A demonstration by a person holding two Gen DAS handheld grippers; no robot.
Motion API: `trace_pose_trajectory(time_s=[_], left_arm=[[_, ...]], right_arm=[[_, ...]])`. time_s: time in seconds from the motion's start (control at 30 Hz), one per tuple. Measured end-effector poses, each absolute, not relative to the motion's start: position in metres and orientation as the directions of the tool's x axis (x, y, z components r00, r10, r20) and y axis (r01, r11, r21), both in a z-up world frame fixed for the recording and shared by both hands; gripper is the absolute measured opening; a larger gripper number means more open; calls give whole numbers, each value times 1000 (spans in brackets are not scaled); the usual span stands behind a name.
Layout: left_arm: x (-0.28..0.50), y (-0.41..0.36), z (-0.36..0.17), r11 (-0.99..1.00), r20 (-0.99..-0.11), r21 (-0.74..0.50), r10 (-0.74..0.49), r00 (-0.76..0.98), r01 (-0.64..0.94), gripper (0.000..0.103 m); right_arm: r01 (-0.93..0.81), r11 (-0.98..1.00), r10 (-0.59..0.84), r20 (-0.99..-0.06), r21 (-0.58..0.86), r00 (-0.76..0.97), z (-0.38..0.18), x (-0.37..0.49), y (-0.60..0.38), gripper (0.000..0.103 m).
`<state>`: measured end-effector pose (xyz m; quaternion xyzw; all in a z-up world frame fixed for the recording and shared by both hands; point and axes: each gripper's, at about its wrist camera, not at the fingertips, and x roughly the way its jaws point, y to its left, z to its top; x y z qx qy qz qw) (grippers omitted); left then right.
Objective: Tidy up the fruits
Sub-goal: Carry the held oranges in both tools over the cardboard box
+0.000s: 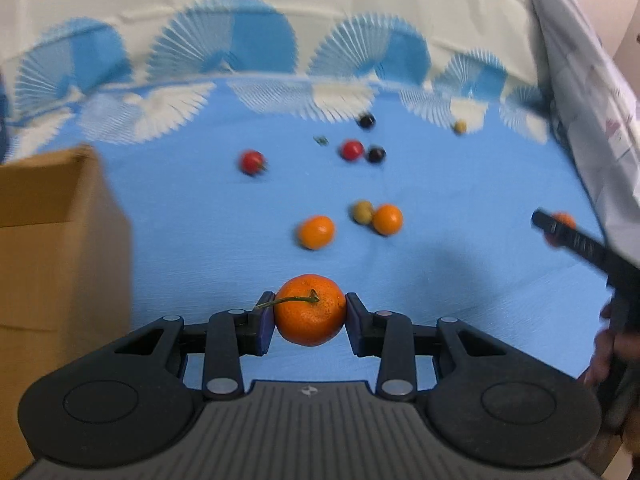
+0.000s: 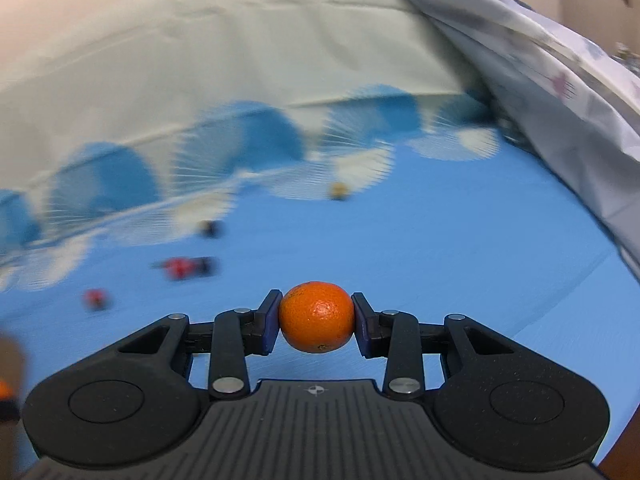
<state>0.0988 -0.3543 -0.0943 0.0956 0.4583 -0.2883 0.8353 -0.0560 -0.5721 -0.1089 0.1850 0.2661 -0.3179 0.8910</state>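
My left gripper (image 1: pixel 310 311) is shut on a mandarin with a green stem (image 1: pixel 310 320), held above the blue cloth. My right gripper (image 2: pixel 316 316) is shut on a second, stemless mandarin (image 2: pixel 317 318), also off the cloth. In the left wrist view the right gripper (image 1: pixel 560 226) shows at the right edge with orange fruit between its fingers. Loose on the cloth lie two mandarins (image 1: pixel 316 232) (image 1: pixel 387 219), a greenish fruit (image 1: pixel 362 212), two red fruits (image 1: pixel 252 162) (image 1: pixel 352 150), two dark fruits (image 1: pixel 376 154) (image 1: pixel 366 121) and a small yellowish one (image 1: pixel 460 126).
An open cardboard box (image 1: pixel 56 240) stands at the left of the left wrist view. A pale patterned sheet (image 1: pixel 592 92) hangs along the right side. The blue cloth (image 1: pixel 460 200) ends at a fan-patterned border at the back. A person's hand (image 1: pixel 612 344) holds the right gripper.
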Motion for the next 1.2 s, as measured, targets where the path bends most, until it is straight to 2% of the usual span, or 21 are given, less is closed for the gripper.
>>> trace_pose_trajectory(time_s=[0.33, 0.67, 1.2], left_arm=[[78, -212, -17, 881, -774, -119, -371, 514, 457, 41], [58, -101, 6, 917, -741, -144, -349, 574, 372, 41], [66, -46, 13, 939, -714, -174, -327, 619, 295, 41]], right_arm=[[438, 864, -266, -514, 247, 815, -34, -71, -404, 38], [249, 931, -82, -510, 268, 856, -1, -68, -279, 38], [137, 963, -4, -493, 233, 870, 22, -46, -224, 38]])
